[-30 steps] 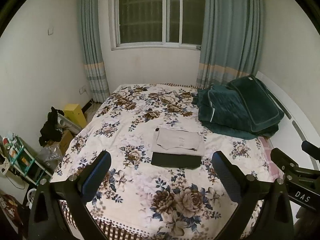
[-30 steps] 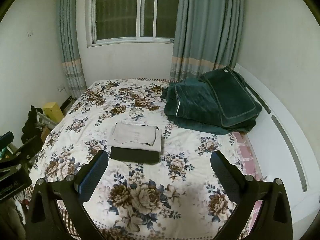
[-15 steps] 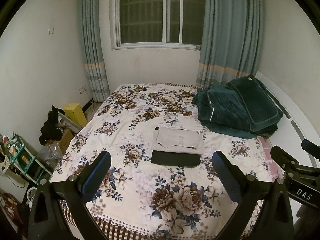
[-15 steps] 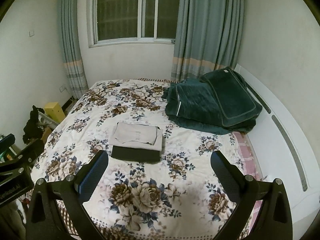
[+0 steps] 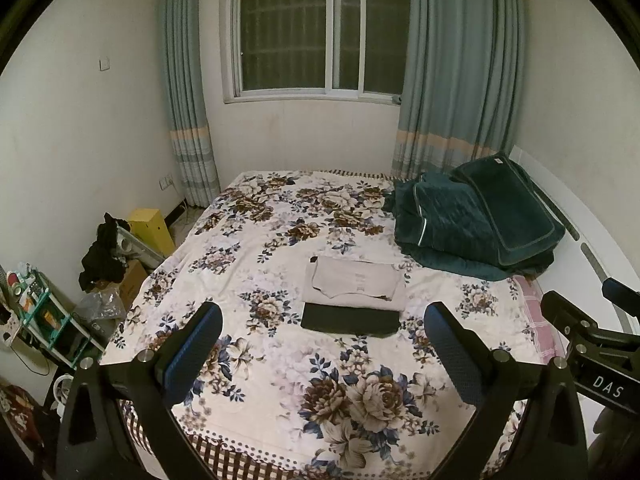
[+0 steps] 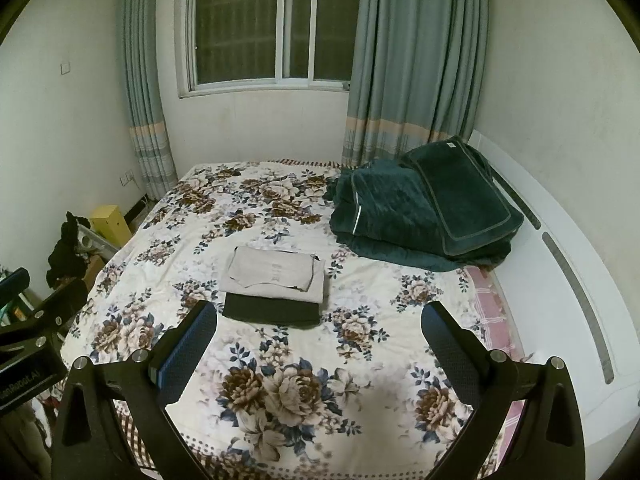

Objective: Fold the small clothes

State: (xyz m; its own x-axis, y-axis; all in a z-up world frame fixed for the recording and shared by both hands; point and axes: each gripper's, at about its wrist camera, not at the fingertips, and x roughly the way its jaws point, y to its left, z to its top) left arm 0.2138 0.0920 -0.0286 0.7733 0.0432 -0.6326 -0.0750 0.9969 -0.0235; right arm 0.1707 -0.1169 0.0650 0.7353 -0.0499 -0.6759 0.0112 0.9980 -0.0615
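A folded beige garment [image 5: 354,284] [image 6: 278,275] lies on the floral bedspread [image 5: 280,360] [image 6: 360,360] near the bed's middle. A folded black garment [image 5: 350,320] [image 6: 271,311] lies flat under its near edge. My left gripper [image 5: 322,344] is open and empty, held well back above the foot of the bed. My right gripper [image 6: 318,340] is open and empty too, at about the same distance from the stack. The right gripper's body [image 5: 592,360] shows at the right edge of the left wrist view.
A heap of dark green bedding [image 5: 476,220] [image 6: 424,208] lies at the bed's far right by the white headboard [image 6: 560,272]. Left of the bed stand a yellow box [image 5: 152,228], black clothes [image 5: 100,256] and a small shelf [image 5: 36,312].
Both grippers have drawn back and up from the bed; the folded stack looks slightly farther away. Nothing on the bed has moved.
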